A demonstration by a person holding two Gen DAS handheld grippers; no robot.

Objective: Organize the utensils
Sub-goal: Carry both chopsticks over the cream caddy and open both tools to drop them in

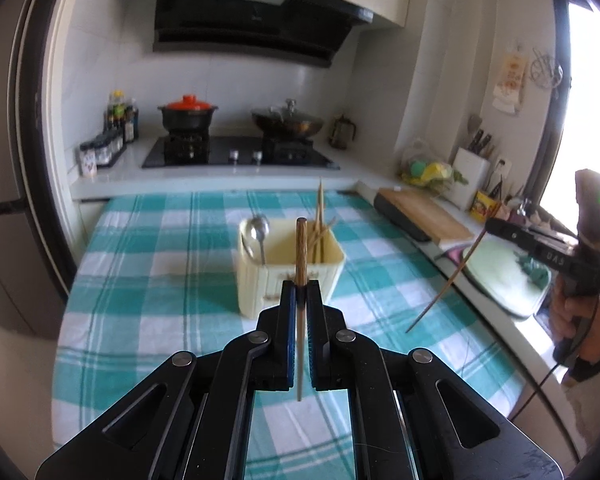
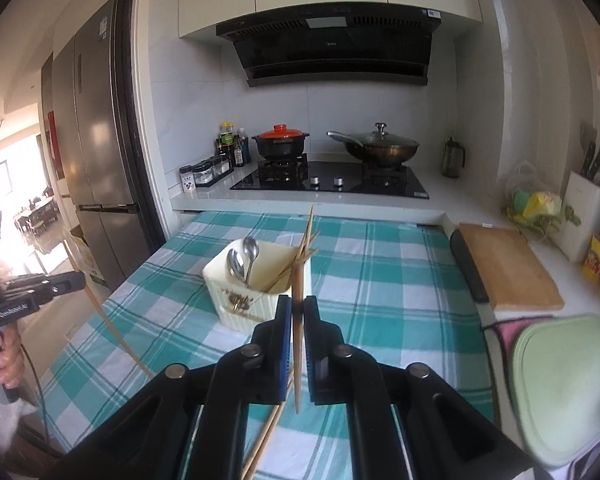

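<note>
Left tongs and right tongs each pinch one upright brown wooden chopstick short of the cream ribbed plastic utensil holder on the teal-checked table. Risk: a stick pivots in its narrow pinch, misses the rim, or tips the light holder.

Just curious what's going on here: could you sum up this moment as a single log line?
left hand-held gripper: shut on chopstick | right hand-held gripper: shut on second chopstick | holder: spoons, chopsticks inside | loose chopsticks on cloth

Black gripper linkages, silver rivets, blue-padded fingers.
</note>
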